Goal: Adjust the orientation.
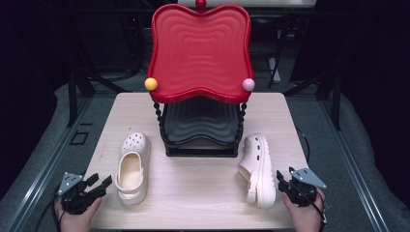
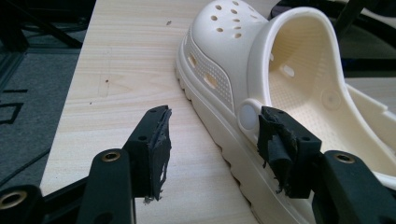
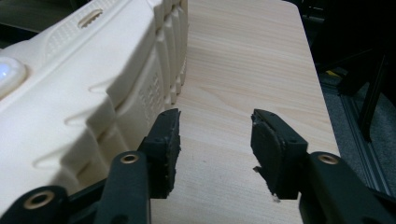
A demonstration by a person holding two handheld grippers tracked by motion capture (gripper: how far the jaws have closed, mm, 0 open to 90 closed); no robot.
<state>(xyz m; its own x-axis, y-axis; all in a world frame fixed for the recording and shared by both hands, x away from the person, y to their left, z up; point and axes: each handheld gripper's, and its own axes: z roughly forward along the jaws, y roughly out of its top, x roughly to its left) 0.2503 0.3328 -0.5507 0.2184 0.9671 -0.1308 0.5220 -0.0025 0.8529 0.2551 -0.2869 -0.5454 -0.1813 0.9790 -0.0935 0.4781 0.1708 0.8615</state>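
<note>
The bench (image 1: 193, 193) is a pale wooden top, and at its far middle stands a two-tier rack (image 1: 200, 121): a red wavy shelf (image 1: 200, 53) on top and a black shelf (image 1: 200, 123) under it.

In front of the rack lie two cream clogs, well apart. The left clog (image 1: 132, 166) sits upright on its sole, opening up, toe toward the rack. The right clog (image 1: 257, 169) lies tipped on its side, with its ridged sole turned toward the right edge of the bench.

At the near corners a hand holds each tool. The left claw (image 1: 100, 183) stands wide open with nothing in it, just beside the left clog's heel; in the left gripper view one jaw is close to the strap rivet. The right claw (image 1: 285, 178) is likewise spread and empty, just beside the sole of the right clog.

This looks like the start of the reach, with neither clog lifted yet. Each claw probably needs to move in over a clog's side wall or heel edge and close there; the tipped clog may also need righting before it goes on a shelf.
</note>
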